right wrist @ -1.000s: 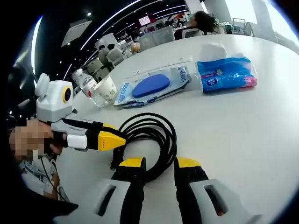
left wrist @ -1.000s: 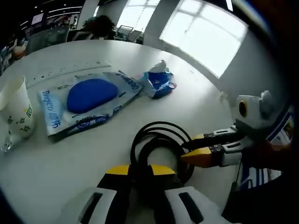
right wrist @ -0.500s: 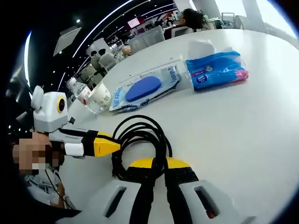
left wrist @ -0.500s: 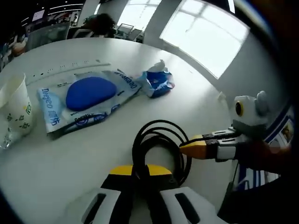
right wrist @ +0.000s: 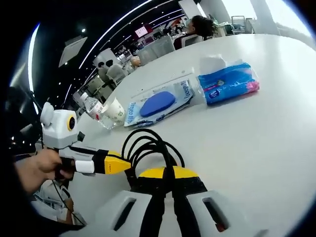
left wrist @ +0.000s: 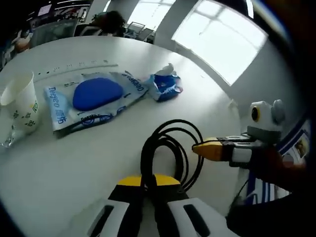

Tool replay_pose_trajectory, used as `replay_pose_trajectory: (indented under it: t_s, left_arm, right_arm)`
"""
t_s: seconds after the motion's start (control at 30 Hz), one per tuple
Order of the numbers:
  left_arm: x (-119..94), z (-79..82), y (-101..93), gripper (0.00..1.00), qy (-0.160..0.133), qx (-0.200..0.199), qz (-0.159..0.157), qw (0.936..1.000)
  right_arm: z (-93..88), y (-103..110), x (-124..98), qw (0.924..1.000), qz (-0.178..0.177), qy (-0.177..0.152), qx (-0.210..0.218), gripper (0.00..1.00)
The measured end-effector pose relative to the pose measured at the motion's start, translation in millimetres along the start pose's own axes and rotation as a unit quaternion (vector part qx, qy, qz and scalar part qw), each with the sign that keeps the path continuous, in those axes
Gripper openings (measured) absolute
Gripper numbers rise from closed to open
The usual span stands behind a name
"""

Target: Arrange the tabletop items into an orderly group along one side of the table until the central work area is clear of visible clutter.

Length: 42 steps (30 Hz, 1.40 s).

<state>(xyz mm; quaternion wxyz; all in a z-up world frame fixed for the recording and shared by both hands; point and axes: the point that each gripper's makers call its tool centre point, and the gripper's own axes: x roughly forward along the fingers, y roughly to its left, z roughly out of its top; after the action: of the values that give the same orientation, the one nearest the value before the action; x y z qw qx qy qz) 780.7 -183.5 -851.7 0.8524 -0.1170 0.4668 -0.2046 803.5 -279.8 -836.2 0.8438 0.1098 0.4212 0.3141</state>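
Left gripper view: the left hand-held gripper point(left wrist: 147, 183) is clamped on the coiled black cable point(left wrist: 170, 148) lying on the round white table point(left wrist: 59, 168). Opposite it, the right hand-held gripper point(right wrist: 165, 176) is pinched on the same coil. Beyond lie a clear pouch with a blue oval pad point(left wrist: 94, 96), a blue tissue pack point(left wrist: 165, 87) and a white paper cup point(left wrist: 20, 103).

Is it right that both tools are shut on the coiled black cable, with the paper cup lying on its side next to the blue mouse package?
Not quite. The paper cup stands upright, as the left gripper view shows. The rest holds: the left tool and right tool are both shut on the coiled black cable, and the cup is beside the blue mouse package.
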Motion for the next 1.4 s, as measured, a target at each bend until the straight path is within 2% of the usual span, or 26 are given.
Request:
replay_pose_trajectory:
  t_s: [0.07, 0.4, 0.53, 0.73, 1.07, 1.4]
  left_arm:
    - [-2.4, 1.3, -1.4, 0.03, -0.003, 0.001, -0.001, 1.0000]
    - [-10.8, 8.4, -12.0, 0.03, -0.010, 0.009, -0.013, 0.9998]
    - [-15.5, 15.7, -16.9, 0.03, -0.016, 0.013, -0.015, 0.9997]
    - [-19.7, 29.5, -27.1, 0.03, -0.029, 0.019, -0.019, 0.9992]
    - [-15.8, 52.4, -45.5, 0.03, -0.038, 0.027, -0.027, 0.9985]
    - [-3.0, 78.2, -62.9, 0.02, -0.040, 0.034, -0.036, 0.9980]
  right_arm:
    - [3.3, 0.5, -1.4, 0.9999, 0.005, -0.006, 0.010, 0.00]
    - [12.3, 4.6, -16.8, 0.9995, 0.009, -0.032, 0.000, 0.00]
    - [19.0, 9.5, -27.3, 0.9990, 0.012, -0.042, -0.002, 0.00]
    - [34.2, 6.0, -35.6, 0.9980, 0.011, -0.061, -0.013, 0.00]
    - [53.9, -7.4, -50.8, 0.9960, 0.001, -0.087, -0.019, 0.00]
    - [75.6, -31.6, -59.1, 0.9940, -0.012, -0.106, -0.021, 0.00]
